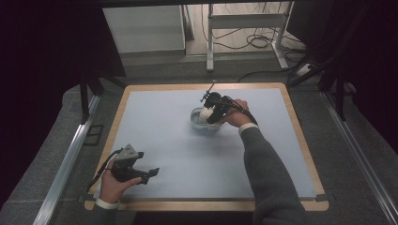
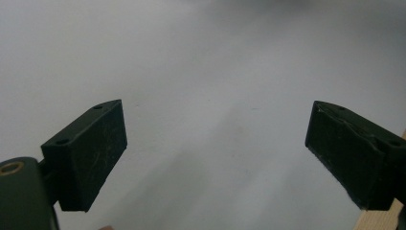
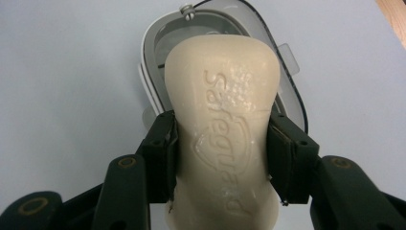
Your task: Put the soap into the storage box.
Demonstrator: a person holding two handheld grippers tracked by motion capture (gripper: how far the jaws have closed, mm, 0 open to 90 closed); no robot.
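Observation:
A cream bar of soap (image 3: 222, 129) with raised lettering is clamped at its waist between the jaws of my right gripper (image 3: 221, 153). Right below and beyond it lies an open grey-white soap dish (image 3: 158, 52) with a clear lid hinged back. In the high view the right gripper (image 1: 212, 114) holds the pale soap (image 1: 205, 114) over that soap dish (image 1: 197, 123) near the mat's far middle. My left gripper (image 1: 151, 174) rests low at the mat's front left, jaws wide apart. Between its jaws, the left gripper (image 2: 215, 153) has just bare mat.
A pale blue mat (image 1: 187, 154) covers a wooden-edged table (image 1: 300, 136). Metal rails (image 1: 65, 164) run along both sides. Behind the table stand a white frame (image 1: 244, 21) and loose cables (image 1: 260, 42) on the floor.

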